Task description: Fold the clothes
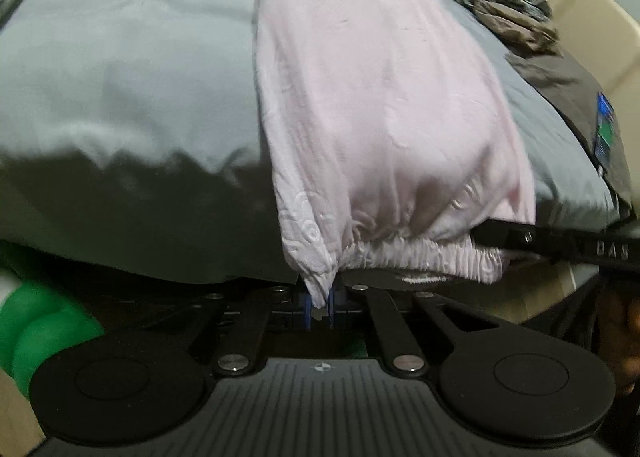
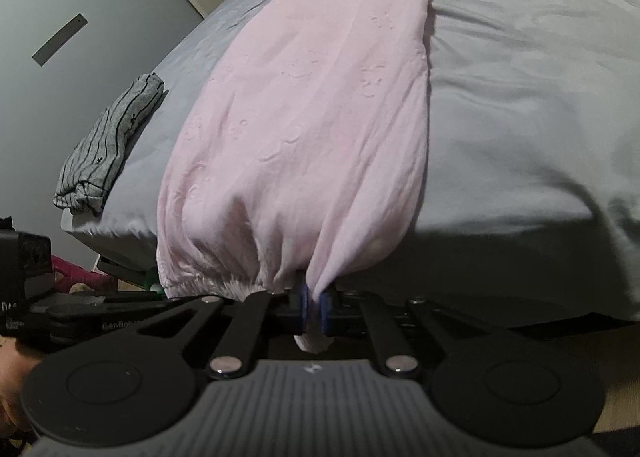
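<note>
The pink garment [image 1: 384,105] lies lengthwise on the grey bed [image 1: 120,69], its gathered waistband at the near edge. The left gripper [image 1: 319,303] is clamped on the waistband's left corner, and the right gripper [image 2: 313,307] is clamped on its right corner. To fold cleanly, both ends should probably rise together, level and taut, and travel toward the far end so the edges meet squarely, clear of the striped garment [image 2: 110,145] lying at the left.
</note>
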Available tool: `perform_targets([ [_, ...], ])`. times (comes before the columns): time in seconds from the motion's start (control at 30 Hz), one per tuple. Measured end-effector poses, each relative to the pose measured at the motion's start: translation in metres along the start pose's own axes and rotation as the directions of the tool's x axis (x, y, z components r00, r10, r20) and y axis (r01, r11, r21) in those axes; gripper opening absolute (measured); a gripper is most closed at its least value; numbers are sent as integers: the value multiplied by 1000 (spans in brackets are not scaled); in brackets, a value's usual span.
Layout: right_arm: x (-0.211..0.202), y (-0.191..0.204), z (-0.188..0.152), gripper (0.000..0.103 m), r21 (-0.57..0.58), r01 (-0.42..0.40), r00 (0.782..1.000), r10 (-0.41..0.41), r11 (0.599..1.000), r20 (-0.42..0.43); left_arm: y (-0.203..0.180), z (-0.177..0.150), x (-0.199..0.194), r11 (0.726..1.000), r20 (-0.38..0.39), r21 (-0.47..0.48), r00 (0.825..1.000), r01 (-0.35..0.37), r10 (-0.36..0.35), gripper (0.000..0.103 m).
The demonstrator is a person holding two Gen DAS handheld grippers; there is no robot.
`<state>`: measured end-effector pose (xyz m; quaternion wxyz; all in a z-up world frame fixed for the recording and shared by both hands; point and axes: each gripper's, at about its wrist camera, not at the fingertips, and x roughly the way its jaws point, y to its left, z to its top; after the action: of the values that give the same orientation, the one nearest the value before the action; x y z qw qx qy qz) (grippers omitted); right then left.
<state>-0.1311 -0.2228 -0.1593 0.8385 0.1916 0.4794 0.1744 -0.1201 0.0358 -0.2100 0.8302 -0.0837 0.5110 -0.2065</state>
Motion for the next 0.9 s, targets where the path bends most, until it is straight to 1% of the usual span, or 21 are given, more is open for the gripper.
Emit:
perform_targets([
  [0.07, -11, 4, 0, 7, 10, -11, 1000, 11, 1000, 5, -6, -1, -11, 1000, 9, 26, 1000, 13, -13, 4],
  [0.2, -32, 7, -5, 6, 29, -31, 999, 31, 999, 8, -10, -4, -23, 999, 12, 27, 999, 40, -40, 3],
  [0.3, -41, 6, -9, 6, 65, -41, 999, 41, 997, 6, -6, -8, -28, 998, 27, -6, 998, 57, -57, 3],
  [0.43, -47, 2, -9, 6, 108, -65, 998, 63, 992, 19, 3, -4, -32, 993, 77, -73, 993, 98, -92, 5],
  [0.5, -48, 1, -8, 6, 117, -66, 998, 64, 991, 23, 7, 1, -28, 987, 69, -110, 991, 121, -114, 7],
  [0.6, -45, 2, -9, 6, 112, -54, 998, 52, 992, 21, 7, 6, -25, 987, 56, -115, 993, 111, -106, 15],
  [0.63, -44, 2, -9, 6, 112, -53, 998, 51, 992, 20, 8, 5, -28, 989, 63, -105, 993, 101, -95, 19],
  [0.67, -42, 3, -9, 6, 113, -52, 999, 51, 992, 19, 8, 5, -30, 992, 75, -94, 994, 88, -81, 28],
  [0.7, -42, 3, -9, 6, 115, -52, 999, 50, 992, 19, 8, 5, -32, 994, 88, -84, 994, 73, -66, 33],
  [0.73, -41, 3, -9, 6, 116, -51, 999, 49, 992, 18, 8, 5, -34, 995, 103, -76, 993, 58, -50, 47],
  [0.77, -40, 4, -9, 6, 117, -51, 999, 49, 992, 17, 10, 6, -36, 996, 121, -75, 992, 44, -35, 53],
  [0.83, -39, 4, -9, 6, 115, -51, 999, 49, 992, 15, 15, 6, -38, 996, 143, -83, 989, 39, -27, 53],
  [0.9, -38, 6, -9, 6, 110, -53, 999, 52, 993, 14, 19, 9, -33, 994, 132, -91, 990, 60, -47, 53],
])
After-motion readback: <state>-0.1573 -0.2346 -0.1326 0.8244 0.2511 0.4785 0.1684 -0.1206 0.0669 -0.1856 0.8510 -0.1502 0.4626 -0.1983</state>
